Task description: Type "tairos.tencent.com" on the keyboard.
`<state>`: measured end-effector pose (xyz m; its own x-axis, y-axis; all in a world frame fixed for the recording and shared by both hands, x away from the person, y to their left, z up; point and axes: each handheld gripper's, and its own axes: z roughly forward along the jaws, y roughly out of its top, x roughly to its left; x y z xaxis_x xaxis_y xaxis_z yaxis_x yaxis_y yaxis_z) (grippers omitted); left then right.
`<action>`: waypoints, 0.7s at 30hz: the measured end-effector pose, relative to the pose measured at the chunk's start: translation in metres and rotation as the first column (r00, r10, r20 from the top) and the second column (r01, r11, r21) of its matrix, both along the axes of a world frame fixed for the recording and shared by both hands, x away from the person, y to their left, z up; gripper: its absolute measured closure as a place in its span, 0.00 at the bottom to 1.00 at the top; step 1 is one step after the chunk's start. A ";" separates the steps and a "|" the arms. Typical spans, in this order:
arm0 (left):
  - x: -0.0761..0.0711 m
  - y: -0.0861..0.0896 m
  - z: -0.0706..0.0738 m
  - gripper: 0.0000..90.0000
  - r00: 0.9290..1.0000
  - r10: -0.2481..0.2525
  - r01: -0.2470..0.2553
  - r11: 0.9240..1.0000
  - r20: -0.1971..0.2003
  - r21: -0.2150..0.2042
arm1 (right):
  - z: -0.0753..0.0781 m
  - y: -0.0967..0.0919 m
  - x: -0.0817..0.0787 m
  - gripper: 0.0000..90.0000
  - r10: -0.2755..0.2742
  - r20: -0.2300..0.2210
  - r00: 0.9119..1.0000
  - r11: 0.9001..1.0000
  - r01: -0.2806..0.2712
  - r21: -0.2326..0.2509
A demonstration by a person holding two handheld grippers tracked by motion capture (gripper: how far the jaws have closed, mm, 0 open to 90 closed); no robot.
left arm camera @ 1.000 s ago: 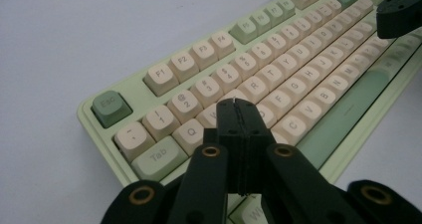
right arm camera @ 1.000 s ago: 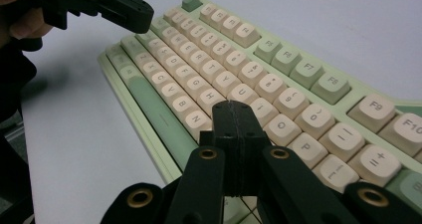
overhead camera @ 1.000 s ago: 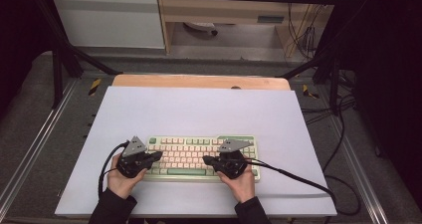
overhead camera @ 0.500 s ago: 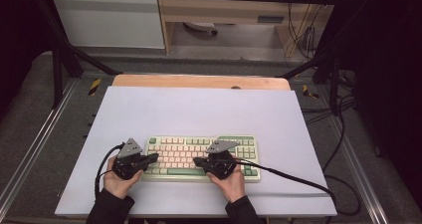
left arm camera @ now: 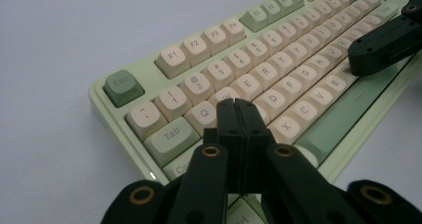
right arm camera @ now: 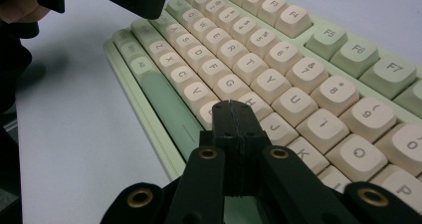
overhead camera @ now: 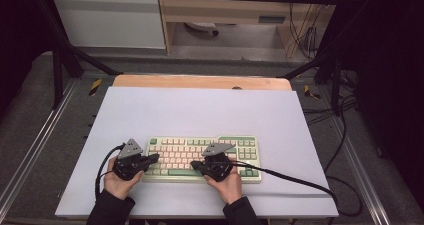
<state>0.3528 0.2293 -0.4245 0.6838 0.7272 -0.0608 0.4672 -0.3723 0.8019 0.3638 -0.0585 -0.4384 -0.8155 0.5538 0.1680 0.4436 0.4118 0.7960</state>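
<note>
i have a hand-held gripper in each hand, both over the mechanical keyboard (overhead camera: 202, 159), which lies flat near the front edge of the tabletop (overhead camera: 200, 110), about midway between its left and right edges, long side along that front edge.

my left hand-held gripper (left arm camera: 238, 115) has its jaws pressed fully together with nothing between them; the closed tip sits low over the left end of the letter rows, around the a and s keys, just past the tab key (left arm camera: 171, 135). whether it is actually pressing a key down or only hovering above it i cannot tell.

my right hand-held gripper (right arm camera: 233, 115) is likewise closed tight and empty. its tip hangs over the middle of the board, close to the h key (right arm camera: 255, 103), just beyond the spacebar (right arm camera: 166, 107).

as i judge it, the work is typing with the closed tips used like single fingers. both tips are in place over the home area, so positioning looks done. there is no screen or other sign of how many keys have been struck, so i cannot say how much typing remains; the pressing itself seems to be the step in hand.
</note>
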 end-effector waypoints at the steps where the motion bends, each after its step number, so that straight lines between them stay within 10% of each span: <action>1: 0.000 0.000 0.000 1.00 1.000 0.000 0.000 1.000 0.000 -0.001 | 0.000 0.000 0.000 1.00 0.000 -0.001 1.000 1.000 0.000 -0.001; 21: -0.003 -0.004 0.004 1.00 1.000 -0.010 0.010 1.000 0.009 -0.007 | 0.024 -0.027 -0.002 1.00 -0.043 0.051 0.998 0.999 0.042 0.015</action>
